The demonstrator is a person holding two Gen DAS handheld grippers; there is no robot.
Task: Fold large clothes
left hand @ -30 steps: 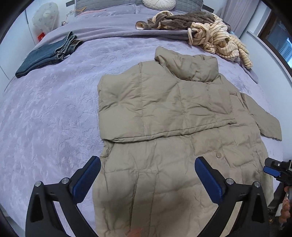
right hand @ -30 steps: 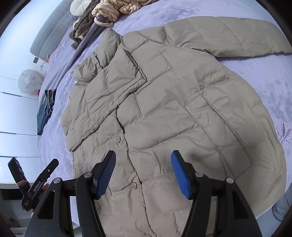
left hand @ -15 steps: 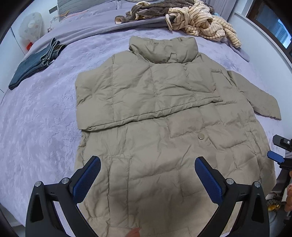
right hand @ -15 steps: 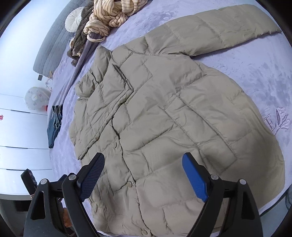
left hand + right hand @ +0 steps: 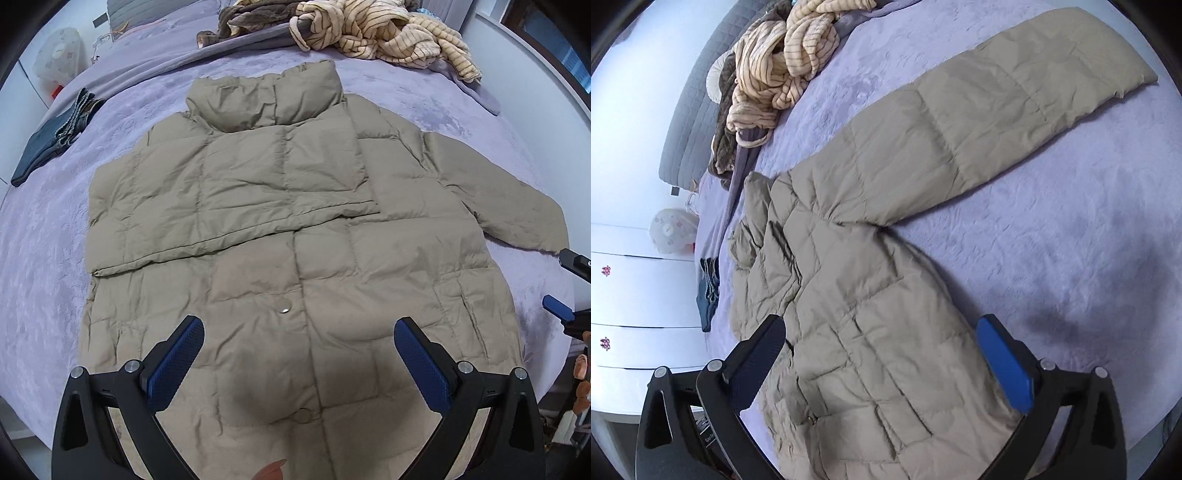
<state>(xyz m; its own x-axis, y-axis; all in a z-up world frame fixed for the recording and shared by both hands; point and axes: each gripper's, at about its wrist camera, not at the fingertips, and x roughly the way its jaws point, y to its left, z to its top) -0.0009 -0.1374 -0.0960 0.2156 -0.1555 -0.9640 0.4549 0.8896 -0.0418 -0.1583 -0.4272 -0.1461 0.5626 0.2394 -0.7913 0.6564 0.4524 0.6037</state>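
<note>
The right gripper [image 5: 881, 334] has just been spreading its jaws, which now stand wide apart with nothing pinched, only the padded coat [image 5: 857, 332] lying below and between them; the left gripper [image 5: 299, 343] is likewise gaping and empty, hovering over the coat's lower front near a snap button [image 5: 284, 306]. The coat lies flat on the lilac bed [image 5: 48, 266], collar toward the headboard, one sleeve folded across the chest, the other sleeve [image 5: 990, 122] stretched out onto the cover.

It looks light, puffy and soft, with a smooth shell likely to slip and spring back after a fold; a pinch at the cuff of the outstretched sleeve, or at a seamed hem edge, should hold better than a grab at the quilted middle.

Counted: one coat; two grippers; one pair of folded jeans [image 5: 51, 136] at the bed's far side; one heap of striped knitwear [image 5: 376, 33] near the headboard, its pieces too tangled to number.
</note>
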